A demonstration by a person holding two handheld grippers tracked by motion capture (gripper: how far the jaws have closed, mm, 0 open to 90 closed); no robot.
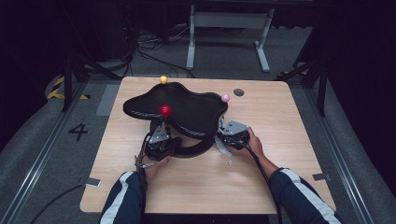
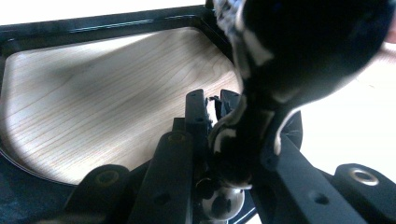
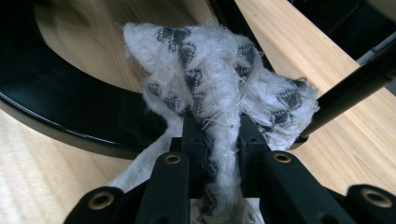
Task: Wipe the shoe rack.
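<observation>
High view, itemised by size. Worktop: pale wood, bearing everything listed. Black frame: wavy-edged, tilted above the worktop, its near edge lifted; red, yellow and pink balls along it. My left gripper: fingers clamped shut on the frame's thin upright rod beneath the red ball. My right gripper: fingers pinched tight on a white cloth with grey pattern, bunched against the frame's near right rim.
</observation>
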